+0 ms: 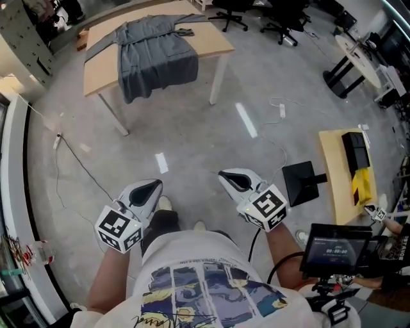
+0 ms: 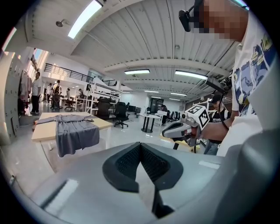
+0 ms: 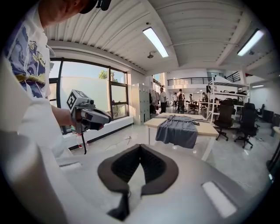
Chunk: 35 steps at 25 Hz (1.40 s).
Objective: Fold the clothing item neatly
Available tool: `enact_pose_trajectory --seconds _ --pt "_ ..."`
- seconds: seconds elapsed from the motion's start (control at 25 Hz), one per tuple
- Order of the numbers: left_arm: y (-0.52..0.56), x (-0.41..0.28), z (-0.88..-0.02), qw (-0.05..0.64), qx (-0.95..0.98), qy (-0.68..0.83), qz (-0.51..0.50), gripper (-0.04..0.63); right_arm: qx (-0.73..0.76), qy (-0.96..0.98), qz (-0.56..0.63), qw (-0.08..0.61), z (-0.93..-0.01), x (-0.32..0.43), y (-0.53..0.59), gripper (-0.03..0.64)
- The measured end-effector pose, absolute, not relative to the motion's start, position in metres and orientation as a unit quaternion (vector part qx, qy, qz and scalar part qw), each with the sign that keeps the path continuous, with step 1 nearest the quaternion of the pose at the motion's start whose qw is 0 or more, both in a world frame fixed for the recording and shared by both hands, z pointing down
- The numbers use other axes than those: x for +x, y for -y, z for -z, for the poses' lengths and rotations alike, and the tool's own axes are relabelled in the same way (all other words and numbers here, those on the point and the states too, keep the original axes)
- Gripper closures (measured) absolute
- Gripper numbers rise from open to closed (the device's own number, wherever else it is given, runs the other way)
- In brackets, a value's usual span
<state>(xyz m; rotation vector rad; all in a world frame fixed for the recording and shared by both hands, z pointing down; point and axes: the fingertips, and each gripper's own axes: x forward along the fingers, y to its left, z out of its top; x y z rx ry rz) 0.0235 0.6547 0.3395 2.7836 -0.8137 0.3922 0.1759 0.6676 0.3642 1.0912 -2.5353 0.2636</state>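
Grey long-sleeved fabric garment (image 1: 154, 54) lies spread across a light wooden table with white legs (image 1: 214, 40); its sleeves reach out to either side along the tabletop, and its lower part hangs over the table's near edge; no gripper touches it. The table stands at the far side of the head view, well apart from the person, with a polished grey concrete floor (image 1: 192, 128) between them; black wheeled office chairs (image 1: 230, 13) stand beyond the table.

Both tools are held low in front of the person's white printed T-shirt (image 1: 192, 256) and tilt slightly downward toward the table. The left gripper (image 1: 154, 187), grey-bodied with a black-and-white marker cube at its rear, has its 2 dark ribbed fingers (image 2: 127, 159) pressed together with nothing between them; the right gripper (image 1: 227, 176), of the same build, likewise has its 2 fingers (image 3: 153, 164) closed against each other on nothing. Each gripper appears in the other's view, held level beside it and well apart from it.

At the person's right a small black screen on a stand (image 1: 336, 246) shows pale digits too small to read; a low yellow-topped bench (image 1: 330, 168) further right carries black and yellow items.
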Motion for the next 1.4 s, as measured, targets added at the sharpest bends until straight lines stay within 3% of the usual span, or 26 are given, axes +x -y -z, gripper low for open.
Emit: enact_pose_trajectory --seconds 0.76,1.4 --pt "-0.485 -0.046 -0.370 0.122 0.954 0.230 -0.146 0.592 0.417 0.879 -0.124 0.197 -0.385 0.088 -0.508 0.598" --pt "-0.428 -0.054 -0.369 0.143 0.946 0.255 -0.138 0.592 0.405 0.883 -0.126 0.199 -0.374 0.080 -0.442 0.595"
